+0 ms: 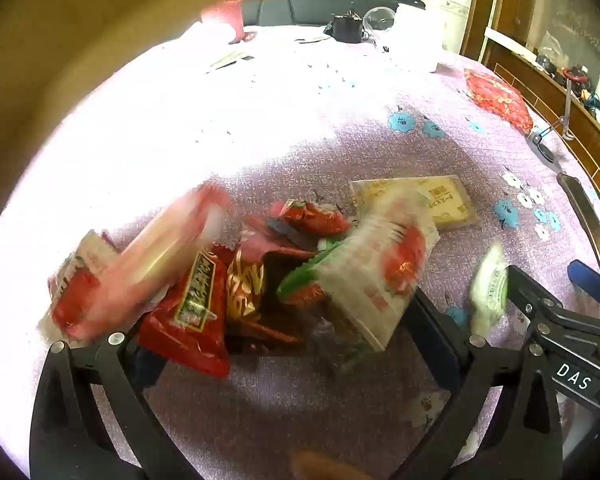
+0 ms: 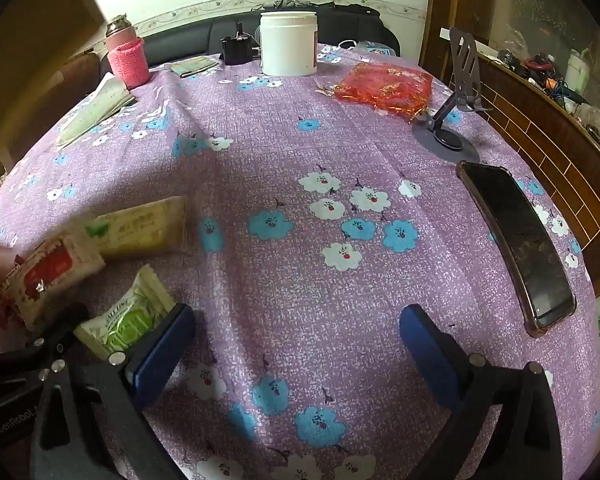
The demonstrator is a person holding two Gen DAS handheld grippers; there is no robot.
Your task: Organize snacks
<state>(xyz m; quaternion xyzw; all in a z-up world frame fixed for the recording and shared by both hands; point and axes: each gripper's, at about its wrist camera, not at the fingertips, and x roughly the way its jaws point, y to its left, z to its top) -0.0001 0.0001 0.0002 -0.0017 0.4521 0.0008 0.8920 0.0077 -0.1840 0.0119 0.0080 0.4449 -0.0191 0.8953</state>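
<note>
The left tongs (image 1: 284, 340) are standing wide open around a messy pile of snacks (image 1: 228, 276) on the table (image 2: 300, 288), grasping nothing. Some packets in the pile are looking blurry, so they may be tumbling. The right tongs (image 2: 296, 344) are also wide open and holding nothing, with a green snack packet (image 2: 128, 320) lying just beside the left finger. The pile could be spreading out more, because loose, slippery wrappers slide easily on cloth. A finger could also be crushing a soft snack. The table is wearing a purple cloth with blue and white flowers. A phone (image 2: 520, 248), a phone stand (image 2: 456, 120), a white jar (image 2: 288, 44) and a pink bottle (image 2: 126, 54) are sitting farther away, with a dark sofa behind.
</note>
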